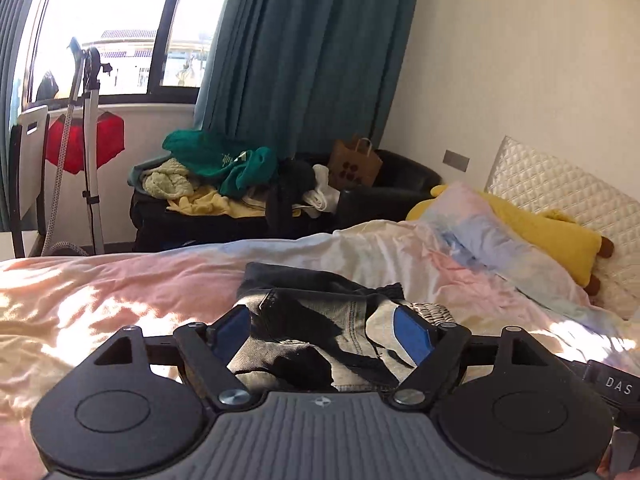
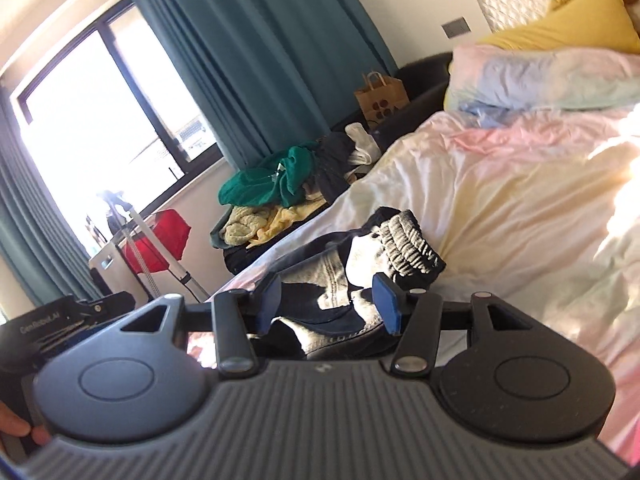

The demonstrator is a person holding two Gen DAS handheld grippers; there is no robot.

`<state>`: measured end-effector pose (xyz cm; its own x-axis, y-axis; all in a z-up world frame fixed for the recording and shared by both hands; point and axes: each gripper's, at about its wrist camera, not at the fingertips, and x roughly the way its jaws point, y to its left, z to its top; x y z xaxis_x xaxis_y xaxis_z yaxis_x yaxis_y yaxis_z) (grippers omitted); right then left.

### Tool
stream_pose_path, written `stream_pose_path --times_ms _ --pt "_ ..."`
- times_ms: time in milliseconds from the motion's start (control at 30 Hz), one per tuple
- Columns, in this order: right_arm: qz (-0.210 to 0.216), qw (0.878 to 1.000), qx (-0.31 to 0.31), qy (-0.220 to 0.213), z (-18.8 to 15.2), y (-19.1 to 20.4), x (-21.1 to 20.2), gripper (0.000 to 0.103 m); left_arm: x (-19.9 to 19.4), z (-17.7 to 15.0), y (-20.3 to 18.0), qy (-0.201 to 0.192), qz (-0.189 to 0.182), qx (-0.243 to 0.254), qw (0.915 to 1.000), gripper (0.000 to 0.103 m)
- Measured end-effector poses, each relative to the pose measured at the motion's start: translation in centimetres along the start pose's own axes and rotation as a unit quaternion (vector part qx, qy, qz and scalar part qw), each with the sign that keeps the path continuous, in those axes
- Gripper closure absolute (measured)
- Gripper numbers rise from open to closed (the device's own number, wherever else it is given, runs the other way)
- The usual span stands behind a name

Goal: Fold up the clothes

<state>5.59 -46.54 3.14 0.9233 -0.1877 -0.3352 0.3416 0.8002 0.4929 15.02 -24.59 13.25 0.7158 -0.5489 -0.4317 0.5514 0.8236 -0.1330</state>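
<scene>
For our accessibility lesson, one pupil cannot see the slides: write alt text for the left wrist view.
An open left gripper hangs above a crumpled dark garment lying on a bed with a pastel duvet, its blue pads touching nothing. Behind, clothes are heaped on a black sofa under teal curtains and a bright window.

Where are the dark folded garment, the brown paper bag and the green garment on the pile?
dark folded garment (image 1: pixel 320 336), left wrist view, its middle.
brown paper bag (image 1: pixel 354 168), left wrist view, its front.
green garment (image 2: pixel 260 190), right wrist view, its middle.
</scene>
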Motion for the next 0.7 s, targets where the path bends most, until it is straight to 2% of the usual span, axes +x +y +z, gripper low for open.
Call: stream_pose_path --times_ms 133,233,367,433,467,633,700 --pt "0.003 1.000 -0.026 -0.012 -0.2 2.1 -3.8 0.039 -5.5 -0.8 -1.2 -0.019 0.027 0.034 0.9989 0.012" --pt "0.008 0.999 -0.031 -0.020 -0.6 3.0 -5.8 0.032 -9.4 -2.3 -1.4 -0.039 0.037 0.052 0.9972 0.000" --pt "0.020 0.997 -0.062 -0.029 -1.2 4.6 -7.7 0.032 -12.4 -4.5 -0.6 -0.030 0.033 0.046 0.9980 0.000" --pt "0.017 0.996 -0.076 -0.039 -1.8 5.3 -8.2 0.015 -13.6 -5.7 -0.4 -0.030 0.035 0.051 0.9976 0.000" --pt "0.013 0.996 -0.081 -0.045 -2.2 5.6 -8.3 0.012 -14.1 -6.3 -0.3 -0.033 0.040 0.057 0.9970 0.000" --pt "-0.009 0.993 -0.099 -0.057 -4.5 6.6 -7.7 0.012 -15.5 -8.9 0.1 -0.037 0.057 0.068 0.9954 0.000" --pt "-0.002 0.993 -0.098 -0.063 -5.7 6.6 -7.2 0.012 -15.8 -9.5 0.2 -0.046 0.061 0.078 0.9941 0.000"
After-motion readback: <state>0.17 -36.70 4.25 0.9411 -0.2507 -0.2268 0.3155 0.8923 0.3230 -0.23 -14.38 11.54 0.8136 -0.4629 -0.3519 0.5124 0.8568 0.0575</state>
